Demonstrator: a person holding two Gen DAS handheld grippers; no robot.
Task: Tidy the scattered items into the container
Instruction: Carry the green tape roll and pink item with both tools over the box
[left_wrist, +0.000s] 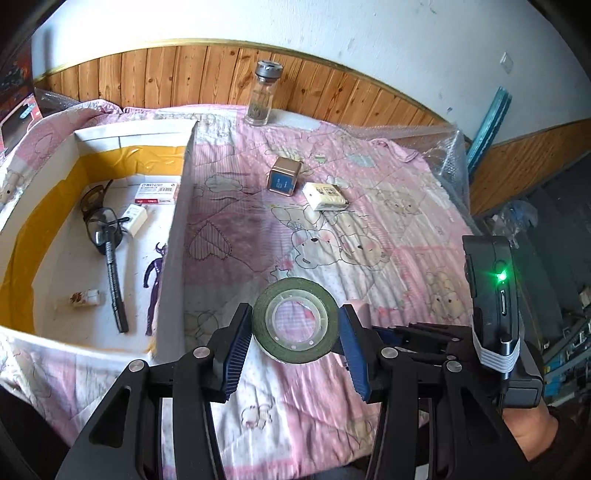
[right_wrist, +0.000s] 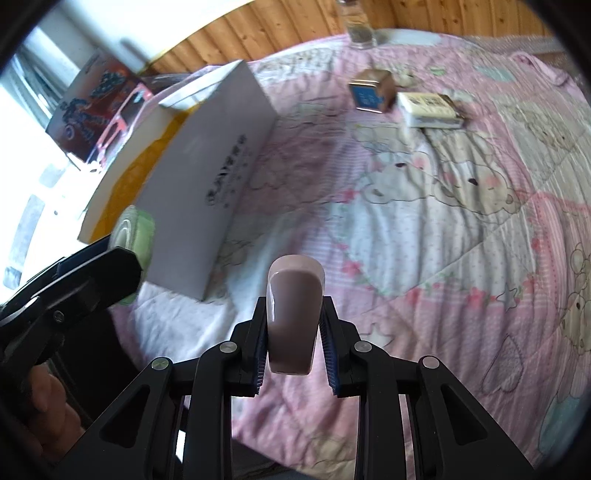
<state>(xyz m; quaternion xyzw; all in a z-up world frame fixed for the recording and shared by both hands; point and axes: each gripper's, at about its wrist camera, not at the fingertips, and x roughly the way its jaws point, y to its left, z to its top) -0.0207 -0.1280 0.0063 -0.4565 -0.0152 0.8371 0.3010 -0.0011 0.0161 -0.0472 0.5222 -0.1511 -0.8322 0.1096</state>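
Observation:
My left gripper (left_wrist: 295, 325) is shut on a roll of dark green tape (left_wrist: 295, 319), held just above the pink quilt, right of the white box (left_wrist: 173, 236). The tape roll (right_wrist: 135, 230) and that gripper show at the left of the right wrist view, near the white box (right_wrist: 207, 184). My right gripper (right_wrist: 293, 332) is shut on a smooth mauve-brown case (right_wrist: 293, 314). Inside the box lie glasses (left_wrist: 98, 206), a black pen (left_wrist: 114, 284), a small white charger (left_wrist: 135, 219) and a purple figure (left_wrist: 155, 280).
On the quilt farther off sit a small gold-and-blue cube box (left_wrist: 282, 179), a white packet (left_wrist: 325, 195) and a glass bottle (left_wrist: 264, 94) by the wooden wall panel. Bubble wrap (left_wrist: 448, 155) marks the right edge. A person's hand (right_wrist: 44, 398) holds the left tool.

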